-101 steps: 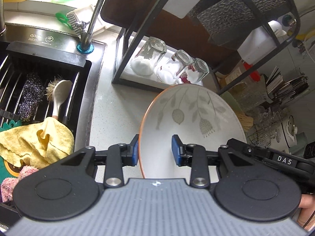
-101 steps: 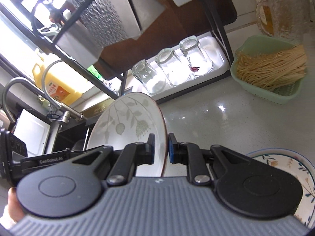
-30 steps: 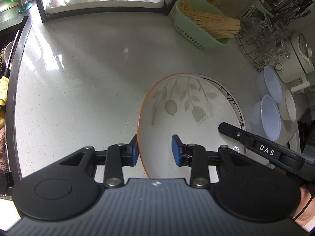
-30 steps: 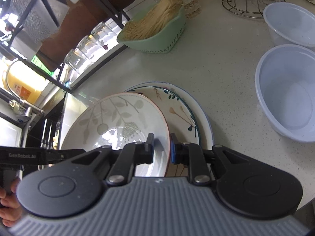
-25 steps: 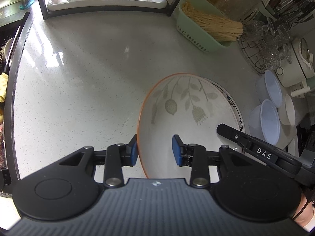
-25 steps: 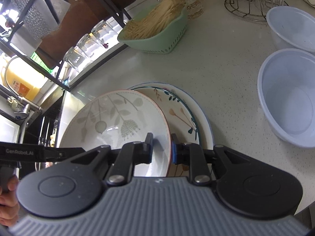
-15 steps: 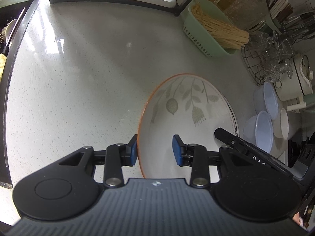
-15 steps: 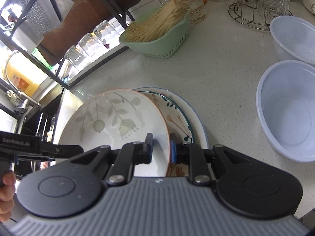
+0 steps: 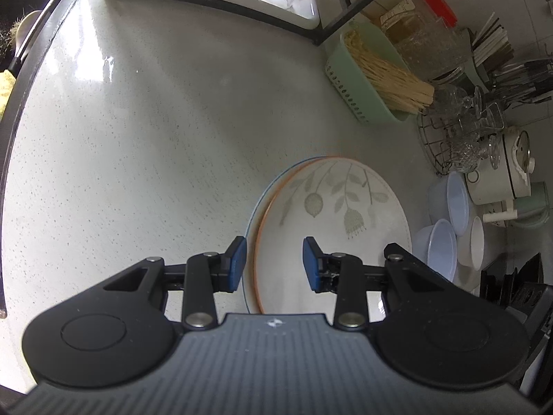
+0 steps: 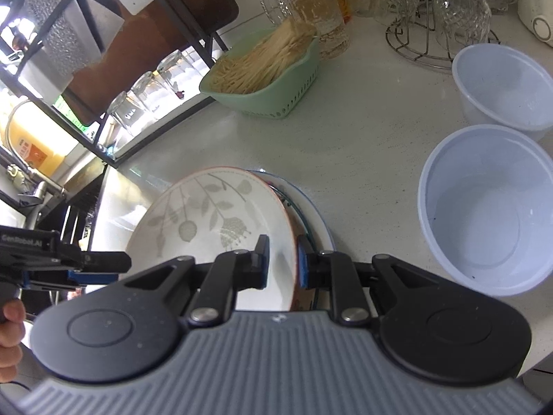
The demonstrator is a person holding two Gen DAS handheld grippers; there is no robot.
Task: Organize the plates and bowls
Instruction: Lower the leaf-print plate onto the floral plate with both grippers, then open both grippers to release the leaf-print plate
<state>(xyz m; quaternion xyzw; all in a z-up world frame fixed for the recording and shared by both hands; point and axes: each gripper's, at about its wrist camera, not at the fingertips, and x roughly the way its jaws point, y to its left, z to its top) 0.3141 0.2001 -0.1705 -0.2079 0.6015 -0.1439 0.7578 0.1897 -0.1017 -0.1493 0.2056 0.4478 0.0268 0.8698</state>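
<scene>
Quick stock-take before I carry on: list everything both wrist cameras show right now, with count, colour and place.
leaf-pattern plate: one, white with orange rim, over the stack, tilted
blue-rimmed plate: one, white, on the counter beneath it
plastic bowls: two, pale blue, right of the plates
white bowl: one, beside the blue bowls
green basket: one, mint, holding pale sticks, at the back
drinking glasses: three, clear, upside down on the white rack tray
wire rack: one, metal, with cut-glass cups
counter: one, speckled white
left claw: black with blue pads, straddling the plate's left rim, pads apart from it
right claw: black, shut on the plate's right rim
hand: one, at the left claw's handle
</scene>
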